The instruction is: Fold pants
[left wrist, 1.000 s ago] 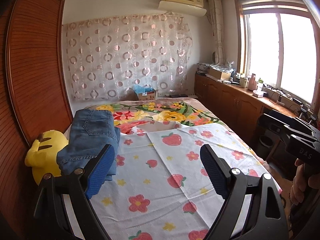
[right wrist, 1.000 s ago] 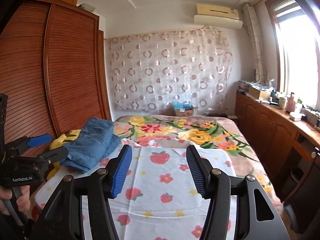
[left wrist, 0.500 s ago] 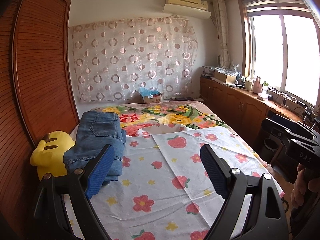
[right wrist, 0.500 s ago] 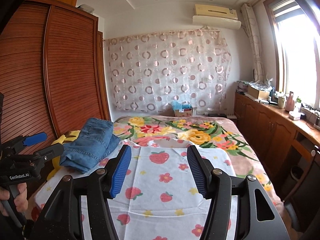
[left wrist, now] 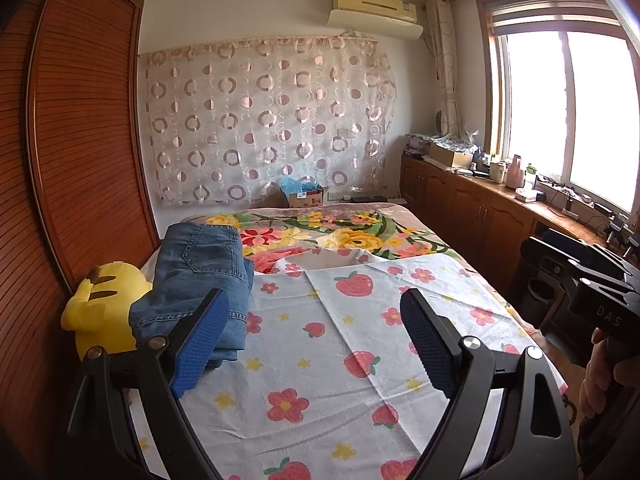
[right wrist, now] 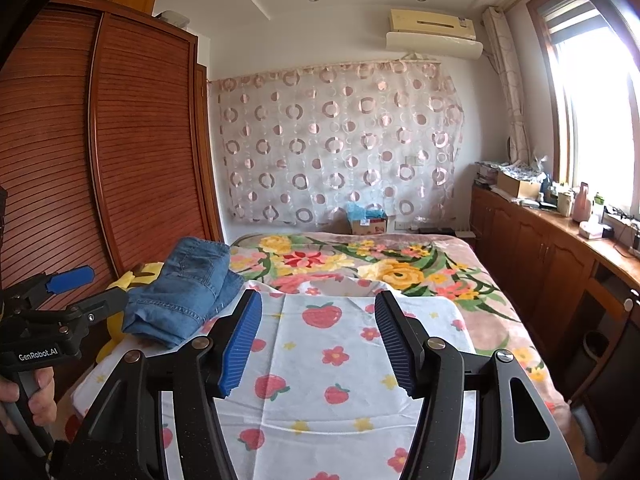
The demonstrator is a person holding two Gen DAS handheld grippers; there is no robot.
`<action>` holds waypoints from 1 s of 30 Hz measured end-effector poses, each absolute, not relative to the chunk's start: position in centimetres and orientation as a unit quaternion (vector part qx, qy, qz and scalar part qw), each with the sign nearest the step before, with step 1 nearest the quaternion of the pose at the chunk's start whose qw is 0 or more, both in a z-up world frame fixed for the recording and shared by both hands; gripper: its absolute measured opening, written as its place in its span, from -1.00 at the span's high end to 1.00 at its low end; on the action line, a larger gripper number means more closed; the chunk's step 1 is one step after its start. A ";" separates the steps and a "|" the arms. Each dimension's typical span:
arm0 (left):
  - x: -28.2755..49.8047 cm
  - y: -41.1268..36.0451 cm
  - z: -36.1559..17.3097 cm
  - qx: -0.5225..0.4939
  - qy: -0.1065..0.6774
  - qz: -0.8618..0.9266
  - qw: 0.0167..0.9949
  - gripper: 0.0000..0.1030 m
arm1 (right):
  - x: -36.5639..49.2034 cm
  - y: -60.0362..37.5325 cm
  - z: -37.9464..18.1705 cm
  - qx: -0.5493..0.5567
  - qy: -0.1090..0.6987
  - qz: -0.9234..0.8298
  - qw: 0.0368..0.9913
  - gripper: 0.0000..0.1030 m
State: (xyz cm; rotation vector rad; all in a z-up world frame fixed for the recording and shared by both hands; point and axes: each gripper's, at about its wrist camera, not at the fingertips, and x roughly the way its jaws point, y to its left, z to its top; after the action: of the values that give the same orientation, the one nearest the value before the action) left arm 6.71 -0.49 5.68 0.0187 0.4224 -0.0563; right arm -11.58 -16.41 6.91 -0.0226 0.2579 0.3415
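Left gripper (left wrist: 314, 340) jaws wide, empty; right gripper (right wrist: 318, 340) jaws parted (narrower), empty; both tilted slightly down.

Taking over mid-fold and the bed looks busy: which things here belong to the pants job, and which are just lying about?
Job:
- folded jeans on the bed's left side
- strawberry sheet, the work surface
- left gripper and right gripper, both open, holding nothing

Lying about:
- yellow plush toy beside the jeans
- floral blanket
- cardboard box beyond the bed
- counter clutter
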 end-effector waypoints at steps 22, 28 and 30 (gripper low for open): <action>6.7 -0.7 6.0 0.009 0.207 -0.026 0.978 -0.71 | -11.5 -16.5 6.6 -0.011 0.122 0.171 0.978 -0.20; 6.6 -0.8 6.5 0.010 0.204 -0.024 0.979 -0.71 | -11.5 -16.6 6.6 -0.011 0.122 0.171 0.978 -0.20; 6.6 -0.8 6.5 0.010 0.203 -0.024 0.979 -0.71 | -11.5 -16.6 6.6 -0.011 0.121 0.171 0.978 -0.20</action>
State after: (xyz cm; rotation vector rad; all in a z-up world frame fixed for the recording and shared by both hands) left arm 6.57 -0.76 6.46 0.0199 0.4098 -0.0490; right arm -11.49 -16.57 6.58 -0.0219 0.2446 0.3448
